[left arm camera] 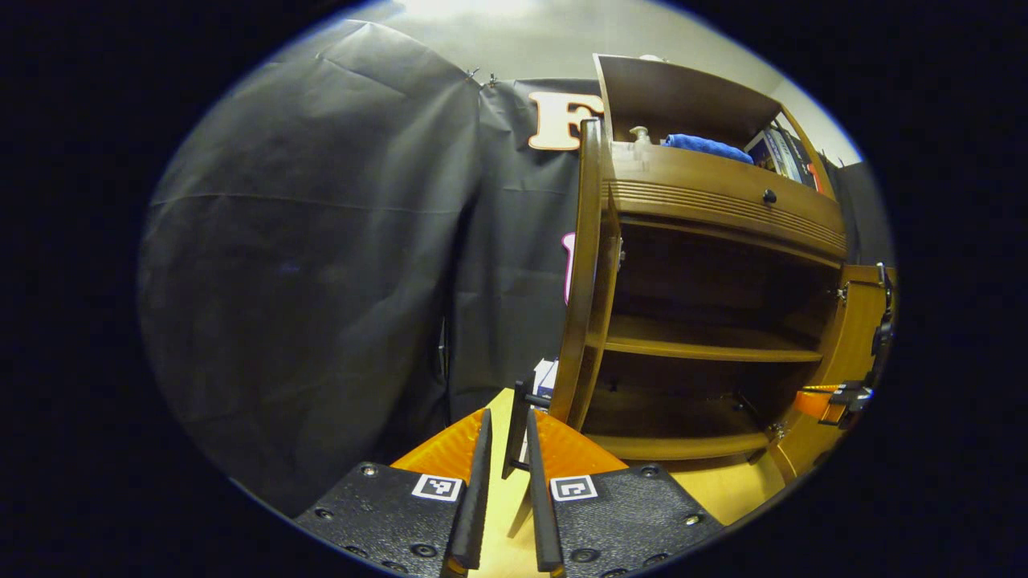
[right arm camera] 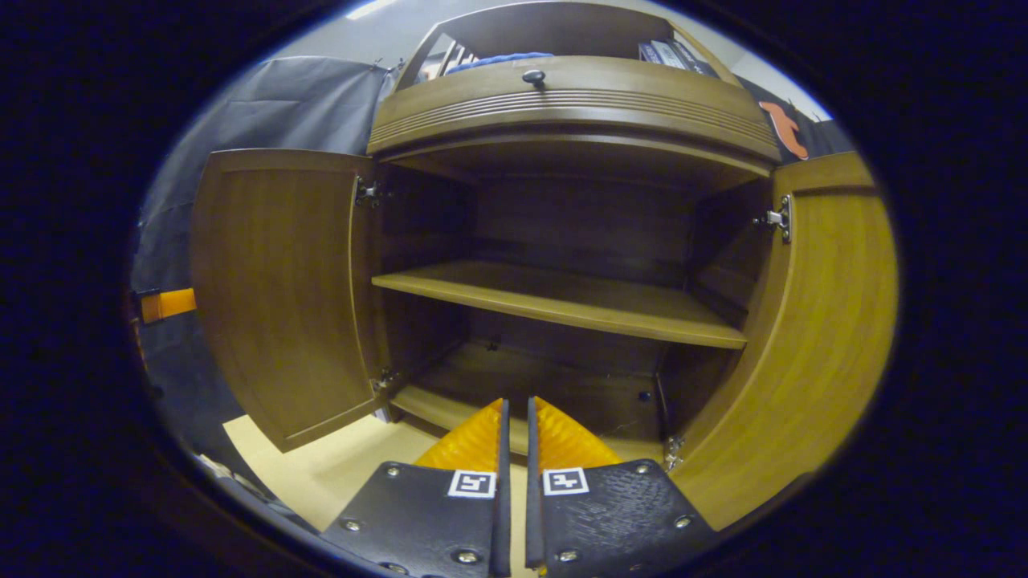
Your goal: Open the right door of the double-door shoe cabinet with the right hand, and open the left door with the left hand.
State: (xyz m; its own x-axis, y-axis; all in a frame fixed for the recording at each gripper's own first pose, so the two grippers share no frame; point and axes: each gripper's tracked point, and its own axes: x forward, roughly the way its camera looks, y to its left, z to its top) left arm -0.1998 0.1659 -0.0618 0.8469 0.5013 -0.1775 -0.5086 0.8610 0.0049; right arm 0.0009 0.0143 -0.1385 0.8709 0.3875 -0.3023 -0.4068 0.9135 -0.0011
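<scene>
Shoe cabinet (right arm camera: 574, 108) w/ both doors open; no legible writing on it.

A staged recording booth furnished like a home is shown: the walls are formed by black cloth (left arm camera: 321, 241) hung in creased sheets. A wooden shoe cabinet (right arm camera: 562, 104) is set on a pale wooden floor (right arm camera: 321, 466). Household items, a blue cloth (left arm camera: 707, 147) and books (left arm camera: 783, 152), are kept on its upper shelf.
</scene>
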